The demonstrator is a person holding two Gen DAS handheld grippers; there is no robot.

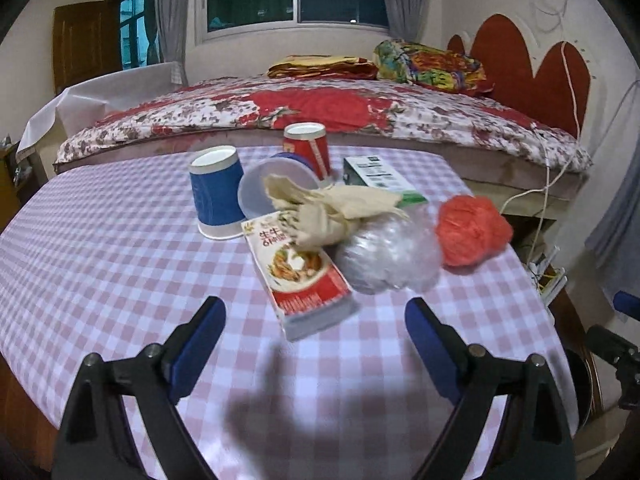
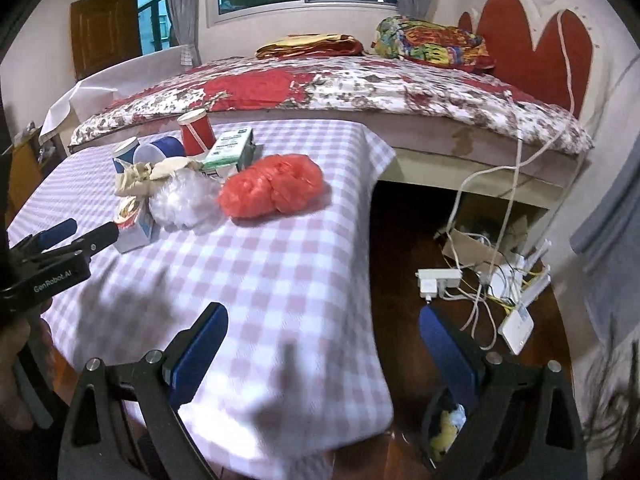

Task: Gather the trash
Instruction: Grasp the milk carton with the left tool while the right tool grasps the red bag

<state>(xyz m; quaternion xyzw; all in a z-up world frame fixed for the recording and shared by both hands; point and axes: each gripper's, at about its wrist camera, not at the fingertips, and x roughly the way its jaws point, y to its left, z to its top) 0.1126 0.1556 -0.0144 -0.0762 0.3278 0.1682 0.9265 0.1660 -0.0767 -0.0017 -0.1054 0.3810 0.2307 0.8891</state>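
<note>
**Trash heaped on the checked table, both grippers empty**

From where I stand, the rubbish sits bunched on the far half of the pink-checked tablecloth, close by the bed. A food carton lies flat nearest the left gripper, whose blue-padded fingers are spread wide and hold nothing, hovering just short of the carton's near end. On the carton's far end rests a crumpled beige paper wad, touching a clear plastic bag to its right. A scrunched red plastic bag lies just beside that, toward the table's right edge.

Behind them are an upturned blue cup, a second blue cup tipped on its side, a red cup (also upside down) and a green-and-white box.

The right gripper hangs over the table's near right corner, its fingers likewise released and empty, well apart from the pile.
</note>
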